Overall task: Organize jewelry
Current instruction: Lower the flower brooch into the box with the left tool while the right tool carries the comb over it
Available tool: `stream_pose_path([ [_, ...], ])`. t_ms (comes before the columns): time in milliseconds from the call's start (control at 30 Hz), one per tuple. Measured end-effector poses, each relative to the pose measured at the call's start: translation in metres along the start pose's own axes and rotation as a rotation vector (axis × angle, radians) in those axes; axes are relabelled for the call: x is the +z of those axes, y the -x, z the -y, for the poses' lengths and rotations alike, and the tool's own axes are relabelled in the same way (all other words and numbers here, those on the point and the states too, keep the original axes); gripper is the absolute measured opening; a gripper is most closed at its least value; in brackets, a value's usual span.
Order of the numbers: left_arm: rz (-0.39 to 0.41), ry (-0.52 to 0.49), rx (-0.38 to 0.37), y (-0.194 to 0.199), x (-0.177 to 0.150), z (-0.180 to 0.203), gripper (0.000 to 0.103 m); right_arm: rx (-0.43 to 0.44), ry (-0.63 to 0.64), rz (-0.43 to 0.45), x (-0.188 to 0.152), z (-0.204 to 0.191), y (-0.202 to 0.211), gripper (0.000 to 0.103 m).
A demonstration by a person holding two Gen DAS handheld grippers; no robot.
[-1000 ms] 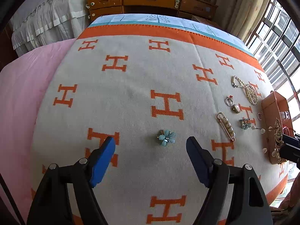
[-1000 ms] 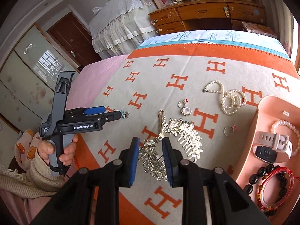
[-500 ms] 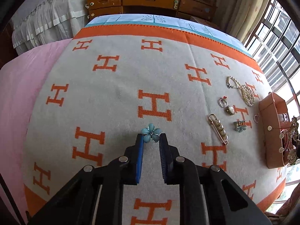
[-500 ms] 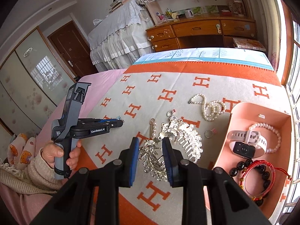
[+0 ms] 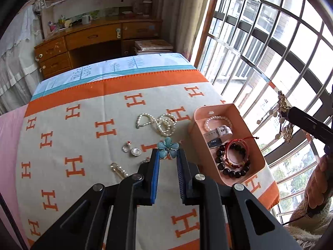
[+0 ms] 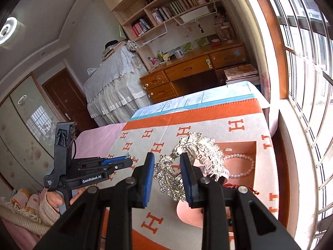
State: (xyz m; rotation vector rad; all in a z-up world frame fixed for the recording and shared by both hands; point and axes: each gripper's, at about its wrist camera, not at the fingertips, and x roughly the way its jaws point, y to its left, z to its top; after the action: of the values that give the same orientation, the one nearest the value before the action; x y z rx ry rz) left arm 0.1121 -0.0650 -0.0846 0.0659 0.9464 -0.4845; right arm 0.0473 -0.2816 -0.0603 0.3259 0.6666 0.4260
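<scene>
My left gripper (image 5: 168,153) is shut on a blue flower brooch (image 5: 167,147) and holds it above the blanket, just left of the pink jewelry box (image 5: 252,143). The box holds a pearl bracelet, a white watch, dark bead bracelets and a red bracelet. My right gripper (image 6: 167,159) is shut on a silver rhinestone hair comb (image 6: 187,162), raised above the box (image 6: 241,145). In the left wrist view the right gripper (image 5: 291,112) shows high at the right with the comb hanging from it. The left gripper (image 6: 127,162) shows at the left of the right wrist view.
On the orange-and-grey H blanket (image 5: 87,129) lie a pearl necklace (image 5: 160,123), two small pendants (image 5: 133,149) and a pearl pin (image 5: 119,169). A window with bars (image 5: 270,41) is at the right. A wooden desk (image 5: 93,41) stands beyond the bed.
My left gripper closed on the flower brooch, lifted it and swung right toward the box. My right gripper lifted the hair comb higher, over the box.
</scene>
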Motion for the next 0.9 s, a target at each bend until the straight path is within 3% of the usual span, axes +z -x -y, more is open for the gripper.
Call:
stream_pose_path([
  [167,-0.067,-0.122,-0.093,-0.030,0.004,0.061,0.014,-0.041,-0.032,0.045,-0.002,0.015,0.025,0.025],
  [367,-0.155,-0.211,-0.143,-0.070,0.006,0.098,0.014,-0.046,-0.061,0.041,-0.011,0.026,0.036,0.025],
  [567,-0.203,-0.215,-0.106,-0.108,0.020,0.101,0.014,-0.031,-0.064,0.010,-0.016,0.031,0.028,0.025],
  [900,-0.193,-0.179,-0.084,-0.136,0.052,0.087,0.014,-0.033,-0.082,-0.055,-0.023,0.042,0.001,0.025],
])
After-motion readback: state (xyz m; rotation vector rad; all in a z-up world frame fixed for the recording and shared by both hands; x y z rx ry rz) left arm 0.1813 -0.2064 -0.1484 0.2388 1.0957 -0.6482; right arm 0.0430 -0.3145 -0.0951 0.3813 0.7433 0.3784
